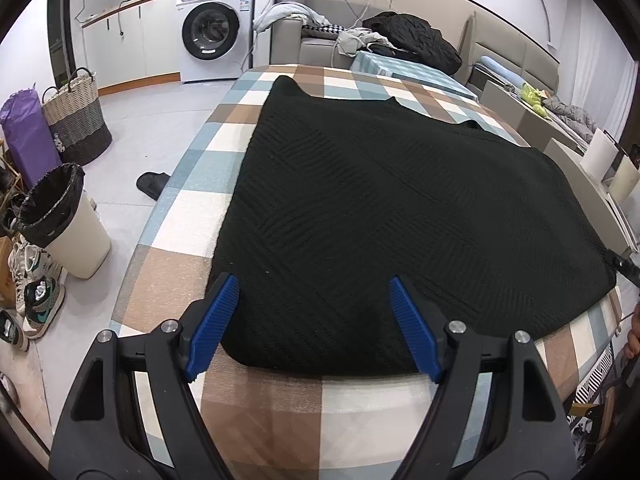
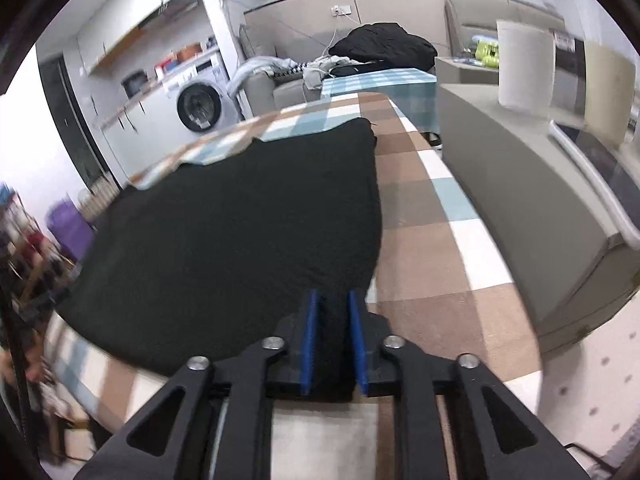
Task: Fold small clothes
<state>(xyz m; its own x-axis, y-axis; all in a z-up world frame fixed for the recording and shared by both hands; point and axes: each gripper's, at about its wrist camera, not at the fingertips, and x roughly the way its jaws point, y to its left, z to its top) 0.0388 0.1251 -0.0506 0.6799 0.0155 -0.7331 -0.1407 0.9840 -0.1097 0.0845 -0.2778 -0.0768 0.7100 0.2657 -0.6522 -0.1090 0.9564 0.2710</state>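
A black knit garment (image 1: 384, 216) lies spread flat on the checked tablecloth (image 1: 256, 404). My left gripper (image 1: 314, 288) is open, its blue pads (image 1: 216, 320) standing either side of the garment's near left corner, just above it. In the right wrist view the garment (image 2: 224, 224) fills the middle. My right gripper (image 2: 333, 300) is shut on the garment's near right corner, with black cloth pinched between the blue pads (image 2: 309, 336).
A white bin with a black liner (image 1: 64, 220), a woven basket (image 1: 76, 120), shoes (image 1: 36, 300) and a slipper (image 1: 152, 184) are on the floor to the left. A grey cabinet (image 2: 532, 208) runs along the table's right side. A sofa with clothes (image 1: 360, 40) stands beyond.
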